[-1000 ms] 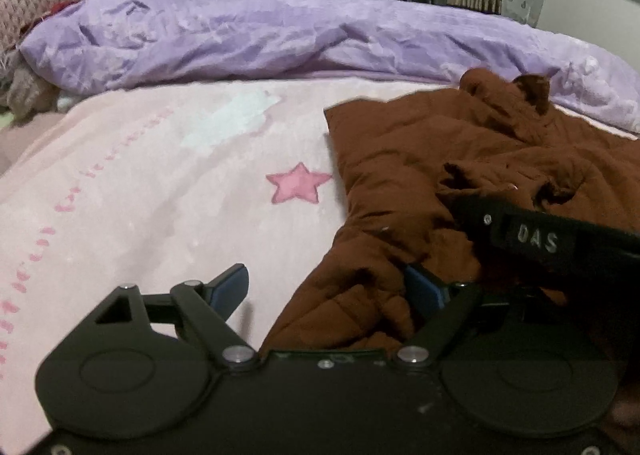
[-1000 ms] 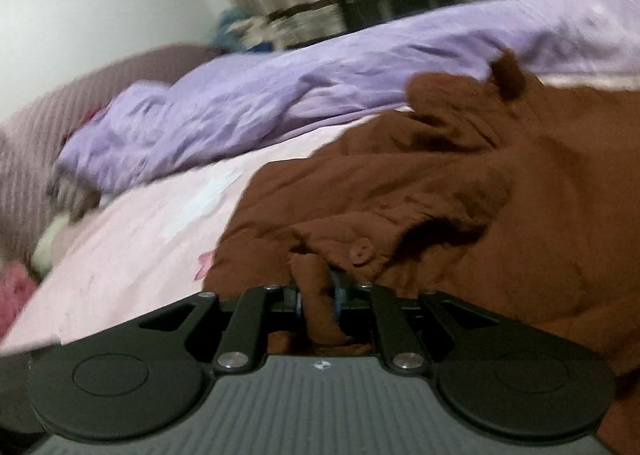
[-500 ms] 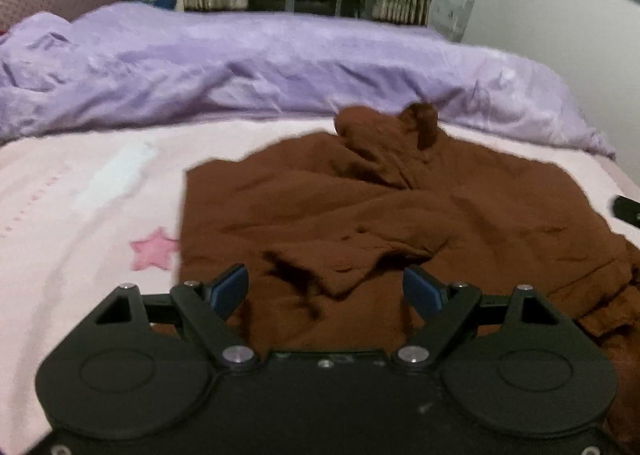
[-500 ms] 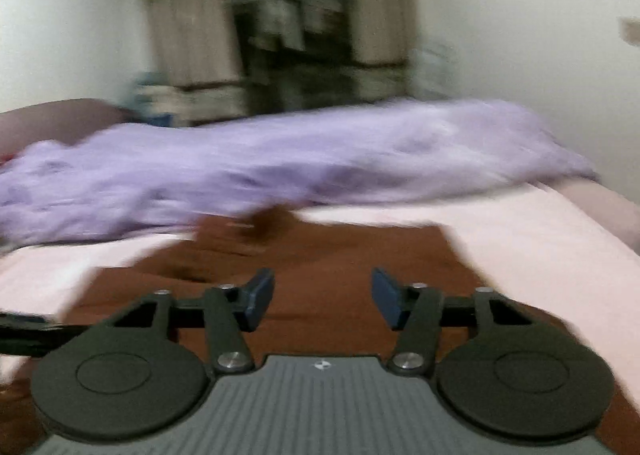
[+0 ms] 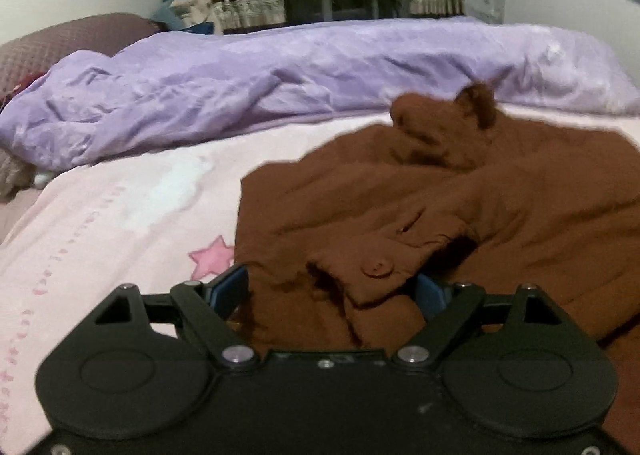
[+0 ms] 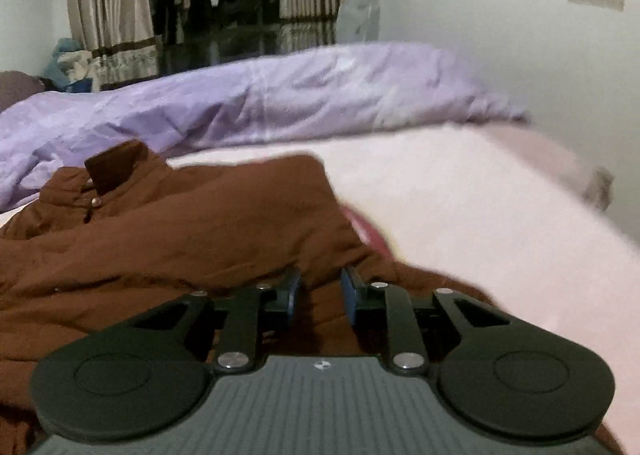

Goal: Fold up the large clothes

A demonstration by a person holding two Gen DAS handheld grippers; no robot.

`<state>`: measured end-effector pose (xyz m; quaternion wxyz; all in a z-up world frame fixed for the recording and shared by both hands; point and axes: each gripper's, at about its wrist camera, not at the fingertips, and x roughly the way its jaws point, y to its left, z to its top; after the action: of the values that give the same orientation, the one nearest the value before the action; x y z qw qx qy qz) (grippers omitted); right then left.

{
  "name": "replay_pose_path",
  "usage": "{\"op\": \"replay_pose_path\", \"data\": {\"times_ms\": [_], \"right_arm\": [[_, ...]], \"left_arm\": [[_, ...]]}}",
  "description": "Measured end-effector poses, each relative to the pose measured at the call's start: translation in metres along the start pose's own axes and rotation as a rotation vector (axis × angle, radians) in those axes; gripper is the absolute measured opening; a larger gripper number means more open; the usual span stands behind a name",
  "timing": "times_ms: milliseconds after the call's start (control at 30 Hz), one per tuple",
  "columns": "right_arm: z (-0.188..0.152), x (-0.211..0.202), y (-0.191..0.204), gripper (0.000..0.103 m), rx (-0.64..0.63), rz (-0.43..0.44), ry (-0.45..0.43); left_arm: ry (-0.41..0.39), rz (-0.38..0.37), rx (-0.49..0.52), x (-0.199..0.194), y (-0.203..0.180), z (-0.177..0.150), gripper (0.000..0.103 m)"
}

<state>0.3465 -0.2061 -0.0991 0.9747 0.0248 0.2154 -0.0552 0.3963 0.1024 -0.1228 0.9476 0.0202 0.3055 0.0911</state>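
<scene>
A rumpled brown jacket lies on the pink bed sheet, its collar raised at the far end. My left gripper is wide open, its jaws on either side of a buttoned sleeve cuff of the jacket. In the right wrist view the jacket fills the left half. My right gripper is partly closed over a ridge of the jacket's fabric near its right edge, with a gap still between the blue pads; the fabric is not pinched.
A purple duvet lies bunched across the far side of the bed. A brown pillow is at the far left. A wall stands right of the bed. Curtains and hanging clothes are behind.
My right gripper let go of the sleeve, swung right to the jacket's right edge and has narrowed there. My left gripper moved onto the sleeve cuff, still open.
</scene>
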Motion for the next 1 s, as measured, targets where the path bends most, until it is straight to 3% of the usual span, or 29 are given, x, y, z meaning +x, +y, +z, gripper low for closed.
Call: {"op": "replay_pose_path", "data": {"times_ms": [67,133,200,233,300,400,467,567,633,667,700,733,867,1000], "right_arm": [[0.009,-0.01,0.01,0.03,-0.022,0.035,-0.042],[0.016,-0.021,0.025,0.03,-0.045,0.068,-0.073],[0.025,-0.024,0.039,0.032,-0.048,0.125,-0.084],[0.03,-0.02,0.045,0.033,-0.043,0.159,-0.072],[0.035,-0.01,0.053,0.034,-0.042,0.216,-0.018],[0.032,0.001,0.058,0.034,-0.048,0.232,0.017],[0.028,0.008,0.057,0.035,-0.049,0.226,0.029],[0.021,0.018,0.051,0.036,-0.018,0.24,0.063],[0.016,0.02,0.05,0.036,0.004,0.242,0.075],[0.014,0.017,0.049,0.036,0.012,0.246,0.075],[0.013,0.017,0.047,0.036,0.017,0.251,0.072],[0.012,0.016,0.046,0.036,0.017,0.25,0.07],[0.012,0.017,0.044,0.036,0.014,0.234,0.065],[0.012,0.019,0.042,0.037,0.024,0.228,0.067]], "left_arm": [[-0.059,0.015,0.006,-0.021,-0.007,0.01,0.088],[-0.085,0.082,0.009,-0.037,-0.018,0.018,0.089],[-0.053,0.169,-0.069,-0.043,-0.023,0.024,0.089],[-0.018,0.176,-0.106,-0.043,-0.023,0.026,0.087],[0.01,0.115,-0.073,-0.042,-0.024,0.021,0.089],[0.045,0.166,0.016,-0.028,-0.021,0.005,0.09],[0.077,0.117,-0.007,-0.02,-0.007,-0.005,0.09],[0.028,0.043,-0.073,-0.011,0.01,-0.012,0.09],[0.005,0.014,-0.064,-0.001,0.007,-0.009,0.082],[-0.003,-0.016,-0.048,-0.002,0.002,-0.008,0.052],[-0.016,-0.083,-0.031,-0.003,-0.001,-0.005,0.014],[-0.017,-0.141,-0.024,0.001,-0.002,-0.001,0.011],[-0.108,-0.087,0.091,-0.002,-0.018,0.017,0.008],[-0.132,-0.1,0.067,0.008,-0.005,0.034,0.012]]}}
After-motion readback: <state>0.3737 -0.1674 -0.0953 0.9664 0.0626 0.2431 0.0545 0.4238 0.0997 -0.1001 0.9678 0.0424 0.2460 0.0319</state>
